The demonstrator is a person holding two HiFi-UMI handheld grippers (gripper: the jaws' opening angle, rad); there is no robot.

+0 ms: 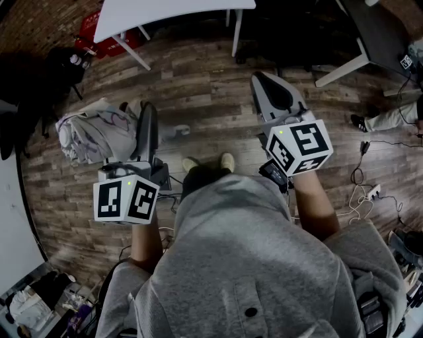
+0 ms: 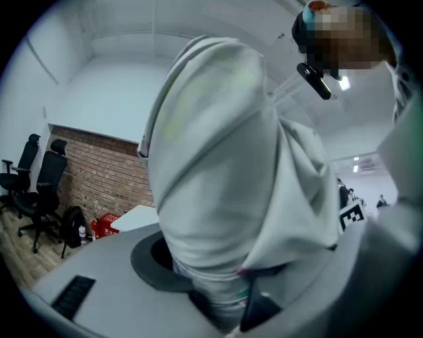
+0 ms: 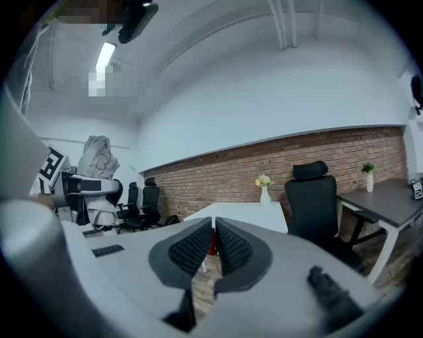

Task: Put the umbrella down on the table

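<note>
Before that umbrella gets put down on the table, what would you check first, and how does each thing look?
1. The umbrella is held in the left gripper: ok, jaws closed on its folded fabric.
2. The right gripper is free: ok, shut on nothing.
3. The white table is in sight: ok, ahead across the wooden floor.
4. The umbrella is over the table: not ok, it hangs above the floor.
5. The landing spot is bare: cannot tell, only part of the table shows.

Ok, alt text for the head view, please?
Looking down, a person in a grey hoodie holds a folded white umbrella clamped in the left gripper above a wood floor. The right gripper is shut and empty; a white table stands ahead.
</note>
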